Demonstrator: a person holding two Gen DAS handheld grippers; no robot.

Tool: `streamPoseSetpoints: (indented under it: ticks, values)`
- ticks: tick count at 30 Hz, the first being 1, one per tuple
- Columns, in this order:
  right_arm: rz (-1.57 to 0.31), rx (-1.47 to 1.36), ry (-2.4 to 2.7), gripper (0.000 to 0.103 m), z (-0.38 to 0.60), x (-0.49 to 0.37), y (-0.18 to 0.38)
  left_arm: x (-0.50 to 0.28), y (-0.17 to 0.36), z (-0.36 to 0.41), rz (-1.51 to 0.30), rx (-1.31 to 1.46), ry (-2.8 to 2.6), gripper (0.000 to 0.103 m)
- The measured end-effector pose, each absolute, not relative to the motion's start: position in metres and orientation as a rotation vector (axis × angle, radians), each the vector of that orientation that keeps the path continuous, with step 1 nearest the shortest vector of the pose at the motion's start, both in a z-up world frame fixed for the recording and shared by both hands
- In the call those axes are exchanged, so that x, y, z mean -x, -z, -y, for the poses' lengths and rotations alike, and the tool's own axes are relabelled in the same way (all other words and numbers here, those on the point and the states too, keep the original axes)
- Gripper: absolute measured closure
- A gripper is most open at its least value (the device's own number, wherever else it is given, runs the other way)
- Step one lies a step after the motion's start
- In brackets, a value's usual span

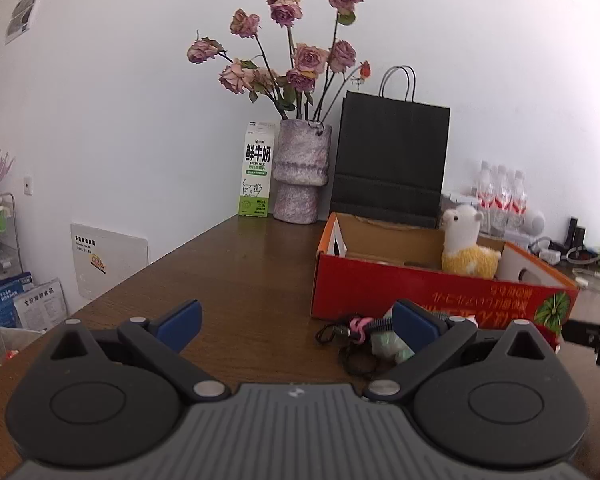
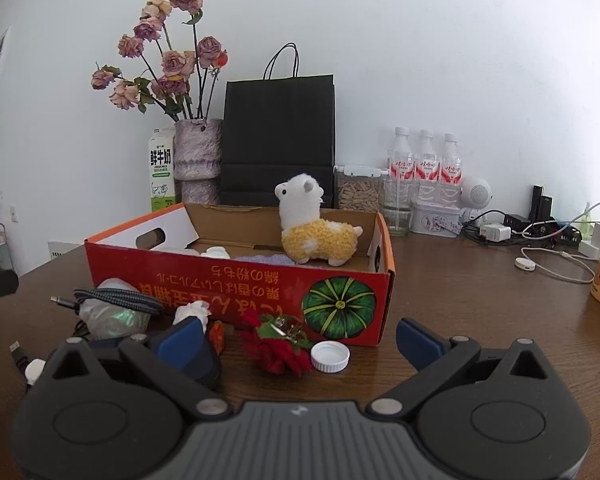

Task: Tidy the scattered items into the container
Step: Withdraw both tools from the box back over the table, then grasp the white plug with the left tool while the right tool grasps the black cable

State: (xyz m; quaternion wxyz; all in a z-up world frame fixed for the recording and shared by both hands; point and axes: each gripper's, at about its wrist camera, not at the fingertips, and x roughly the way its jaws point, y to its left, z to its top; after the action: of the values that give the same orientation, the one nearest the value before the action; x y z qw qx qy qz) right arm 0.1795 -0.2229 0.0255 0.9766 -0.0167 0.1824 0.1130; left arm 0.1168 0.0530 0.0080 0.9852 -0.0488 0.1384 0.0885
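Right wrist alone shows bottle cap (image 2: 330, 356) (white).

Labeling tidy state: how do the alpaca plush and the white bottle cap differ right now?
The alpaca plush stands upright inside the red cardboard box; the white bottle cap lies on the table outside, in front of the box. The plush is fuzzy, white and yellow, and far larger; the cap is small, smooth, round, lying open side up. Neither is held: the right gripper is open.
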Motion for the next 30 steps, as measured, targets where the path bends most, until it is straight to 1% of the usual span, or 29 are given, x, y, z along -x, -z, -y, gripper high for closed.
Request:
streamPoseSetpoints:
  ticks: [5, 9, 10, 11, 14, 16, 18, 26, 28, 30]
  values:
    - [-0.406, 0.033, -0.275, 0.0, 0.219, -0.165, -0.023, -0.11, 0.005, -0.033, -0.358, -0.048, -0.11, 0.0]
    - [-0.473, 0.069, -0.318, 0.0, 0.21, -0.158, -0.009, -0.114, 0.013, -0.018, -0.402, -0.118, -0.088, 0.0]
    - [-0.459, 0.071, -0.317, 0.0, 0.21, -0.155, -0.008, -0.115, 0.014, -0.015, -0.416, -0.131, -0.087, 0.001]
    - [-0.454, 0.068, -0.309, 0.0, 0.21, -0.154, -0.007, -0.117, 0.016, -0.012, -0.43, -0.147, -0.082, 0.003]
    - [-0.471, 0.056, -0.308, 0.0, 0.212, -0.154, -0.005, -0.118, 0.019, -0.007, -0.44, -0.179, -0.087, 0.014]
    - [-0.482, 0.051, -0.316, 0.0, 0.212, -0.156, -0.006, -0.122, 0.019, -0.008, -0.466, -0.191, -0.088, 0.03]
    - [-0.485, 0.05, -0.319, 0.0, 0.213, -0.156, -0.006, -0.122, 0.02, -0.011, -0.481, -0.189, -0.08, 0.031]
    - [-0.487, 0.046, -0.319, 0.0, 0.214, -0.158, -0.009, -0.124, 0.016, -0.008, -0.497, -0.228, -0.024, 0.032]
    - [-0.486, 0.045, -0.318, 0.0, 0.214, -0.159, -0.009, -0.128, 0.016, -0.008, -0.508, -0.23, -0.009, 0.041]
    - [-0.486, 0.045, -0.318, 0.0, 0.214, -0.159, -0.009, -0.132, 0.018, -0.009, -0.529, -0.23, 0.003, 0.042]
